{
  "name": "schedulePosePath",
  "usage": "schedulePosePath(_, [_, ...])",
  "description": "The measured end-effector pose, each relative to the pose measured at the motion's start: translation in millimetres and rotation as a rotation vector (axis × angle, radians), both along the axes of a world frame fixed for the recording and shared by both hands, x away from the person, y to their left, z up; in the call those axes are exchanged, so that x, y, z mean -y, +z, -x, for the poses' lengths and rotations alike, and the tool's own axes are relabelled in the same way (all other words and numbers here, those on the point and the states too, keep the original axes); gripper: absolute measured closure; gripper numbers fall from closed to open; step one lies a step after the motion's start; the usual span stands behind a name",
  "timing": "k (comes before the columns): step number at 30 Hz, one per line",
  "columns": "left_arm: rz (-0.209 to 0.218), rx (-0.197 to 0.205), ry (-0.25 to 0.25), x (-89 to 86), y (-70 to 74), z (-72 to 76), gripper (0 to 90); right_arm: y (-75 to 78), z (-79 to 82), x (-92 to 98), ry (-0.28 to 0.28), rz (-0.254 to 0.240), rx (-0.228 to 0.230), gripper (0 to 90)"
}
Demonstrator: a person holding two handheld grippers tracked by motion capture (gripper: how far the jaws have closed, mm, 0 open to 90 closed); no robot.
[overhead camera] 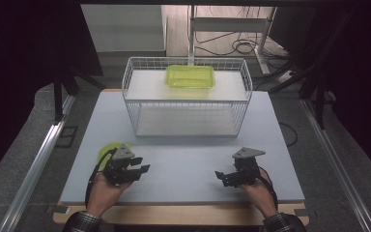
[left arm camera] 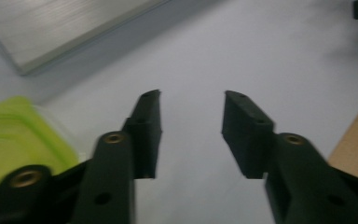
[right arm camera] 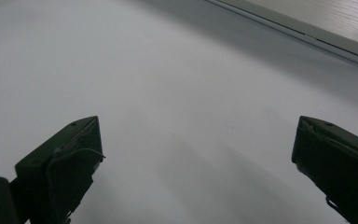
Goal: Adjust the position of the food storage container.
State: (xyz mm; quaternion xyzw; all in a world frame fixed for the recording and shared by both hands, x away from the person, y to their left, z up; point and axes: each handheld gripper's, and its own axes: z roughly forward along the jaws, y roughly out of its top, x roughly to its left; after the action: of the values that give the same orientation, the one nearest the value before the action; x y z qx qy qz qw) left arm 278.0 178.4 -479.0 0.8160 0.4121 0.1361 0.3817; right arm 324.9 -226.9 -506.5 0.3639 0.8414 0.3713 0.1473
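A lime-green tub [overhead camera: 190,76] rests on the upper level of a white wire rack [overhead camera: 125,83] at the back of the table. A flat green lid [overhead camera: 107,148] lies on the mat beside my left gripper [overhead camera: 142,166]; in the left gripper view the lid [left arm camera: 18,135] sits to the left of the jaws. My left gripper [left arm camera: 191,100] is open, its jaws partly apart over bare mat with nothing between them. My right gripper [overhead camera: 222,178] hovers at the front right, and its jaws [right arm camera: 198,126] stand wide open over bare mat.
The pale grey mat [overhead camera: 183,164] covers a wooden table whose edge [left arm camera: 356,144] runs close behind the left gripper. The rack's base board [right arm camera: 317,23] lies ahead of the right gripper. Metal rails and cables lie on the floor around the table.
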Motion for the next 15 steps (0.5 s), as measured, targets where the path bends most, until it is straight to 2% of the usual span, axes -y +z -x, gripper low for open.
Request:
schedulePosePath(7, [0.0, 0.022, 0.087, -29.1, 9.7, -18.1, 88.2, -1.7, -0.5, 0.0, -0.001, 0.012, -0.002, 2.2])
schedulePosePath(11, [0.011, 0.012, 0.128, -46.7, 10.7, -24.2, 90.0, -2.8, -0.8, -0.2, 0.003, 0.018, -0.001, 2.5])
schedulePosePath(15, [0.007, 0.014, 0.197, -66.7, 6.6, -27.0, 90.0, -3.3, -0.8, 0.0, 0.007, 0.024, -0.004, 2.7])
